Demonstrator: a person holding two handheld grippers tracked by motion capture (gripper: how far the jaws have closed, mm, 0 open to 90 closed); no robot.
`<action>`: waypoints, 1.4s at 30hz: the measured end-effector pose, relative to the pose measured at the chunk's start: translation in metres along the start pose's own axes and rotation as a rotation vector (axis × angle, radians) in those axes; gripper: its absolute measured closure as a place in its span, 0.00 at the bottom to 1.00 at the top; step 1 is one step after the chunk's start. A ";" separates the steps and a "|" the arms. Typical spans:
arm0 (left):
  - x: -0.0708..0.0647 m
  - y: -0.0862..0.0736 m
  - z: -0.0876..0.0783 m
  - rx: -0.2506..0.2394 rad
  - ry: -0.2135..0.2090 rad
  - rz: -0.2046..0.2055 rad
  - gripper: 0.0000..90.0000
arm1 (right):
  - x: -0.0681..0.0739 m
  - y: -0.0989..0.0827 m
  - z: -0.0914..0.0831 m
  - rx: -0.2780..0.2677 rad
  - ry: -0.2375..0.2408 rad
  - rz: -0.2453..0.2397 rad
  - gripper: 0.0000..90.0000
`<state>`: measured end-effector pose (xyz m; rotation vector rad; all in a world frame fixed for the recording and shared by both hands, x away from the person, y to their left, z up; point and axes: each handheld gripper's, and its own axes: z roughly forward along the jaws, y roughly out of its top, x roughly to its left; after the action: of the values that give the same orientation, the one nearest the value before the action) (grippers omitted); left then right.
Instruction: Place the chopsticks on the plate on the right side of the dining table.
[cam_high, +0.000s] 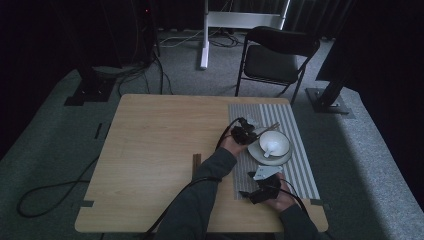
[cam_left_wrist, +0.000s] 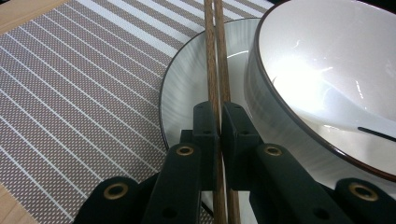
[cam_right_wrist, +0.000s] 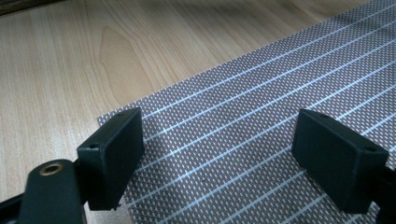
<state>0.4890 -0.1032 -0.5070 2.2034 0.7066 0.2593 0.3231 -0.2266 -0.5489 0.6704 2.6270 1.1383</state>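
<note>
A pair of brown wooden chopsticks (cam_left_wrist: 215, 56) runs over the rim of a white plate (cam_left_wrist: 187, 88), and my left gripper (cam_left_wrist: 219, 116) is shut on them near one end. On that plate stands a white bowl (cam_left_wrist: 303, 70) with a white spoon (cam_left_wrist: 345, 112) inside. From above, the left gripper (cam_high: 245, 134) sits at the plate's left edge, beside the bowl (cam_high: 274, 142), with the chopsticks (cam_high: 268, 127) pointing away to the right. My right gripper (cam_right_wrist: 219, 144) stands open over the striped placemat (cam_right_wrist: 243, 107) near its front left corner, with nothing between its jaws; the high view shows it (cam_high: 247, 184) near the table's front edge.
The placemat (cam_high: 295, 150) covers the right part of the wooden table (cam_high: 160, 150). A dark strip of tape (cam_high: 196, 161) lies near the table's middle. A black folding chair (cam_high: 277, 52) stands behind the table. Cables trail on the carpet at the left.
</note>
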 end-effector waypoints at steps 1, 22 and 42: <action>0.000 0.000 0.000 0.000 0.000 0.000 0.95 | 0.000 0.000 0.000 0.000 0.000 0.000 0.18; 0.001 0.001 -0.003 -0.011 -0.010 -0.011 0.94 | 0.000 0.000 0.000 0.000 0.000 0.000 0.18; 0.003 -0.005 -0.038 -0.056 0.016 -0.019 0.83 | 0.000 0.000 0.000 -0.001 0.000 -0.001 0.18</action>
<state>0.4746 -0.0754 -0.4854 2.1422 0.7208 0.2843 0.3232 -0.2266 -0.5490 0.6685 2.6266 1.1388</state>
